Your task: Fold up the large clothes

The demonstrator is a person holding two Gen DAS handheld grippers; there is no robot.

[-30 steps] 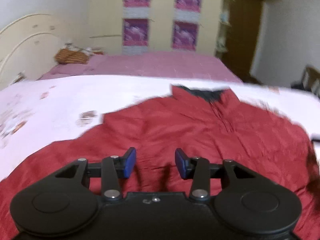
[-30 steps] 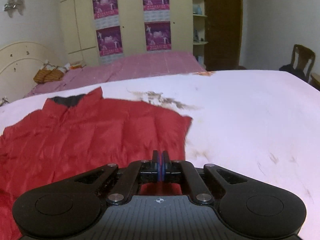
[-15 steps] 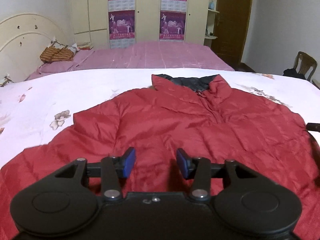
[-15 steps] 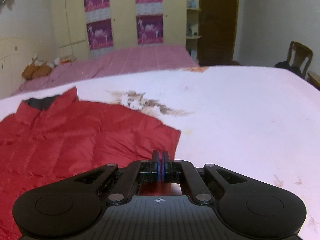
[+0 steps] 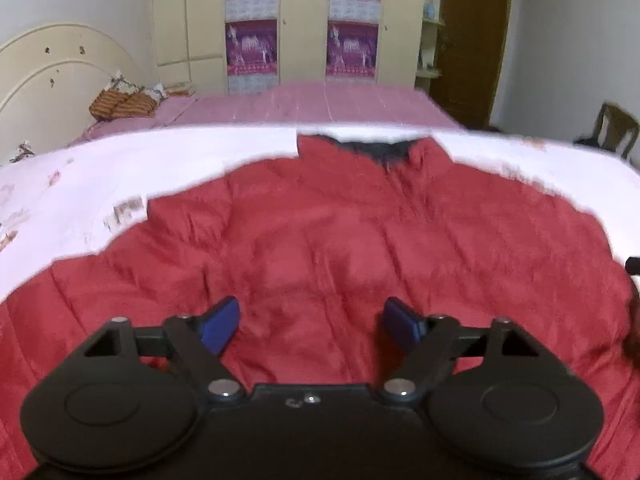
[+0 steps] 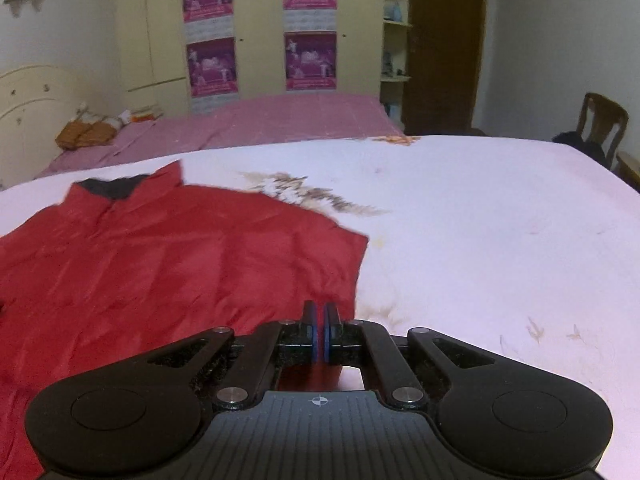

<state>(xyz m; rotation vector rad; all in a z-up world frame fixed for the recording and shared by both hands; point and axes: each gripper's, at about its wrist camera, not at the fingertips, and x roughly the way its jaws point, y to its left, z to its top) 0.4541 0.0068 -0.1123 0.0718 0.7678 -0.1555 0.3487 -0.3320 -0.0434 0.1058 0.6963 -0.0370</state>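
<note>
Since a second ago, the left gripper has spread its blue pads much wider apart, and they are opening right now. Nothing is between them; they hang just over the red jacket.

Nearest on the other side, the right gripper is squeezed tight. Red cloth shows right under its pads, near the jacket's right edge, but I cannot tell if it is pinching any.

A bit farther, the jacket lies spread flat on the white sheet, front side up, its dark collar pointing away. Past it is a pink bed, then the yellow cupboard.

To fold well, I think each gripper should grab a good thick bit of the near edge, both at once, lift evenly, and keep the puffy cloth from bunching.
</note>
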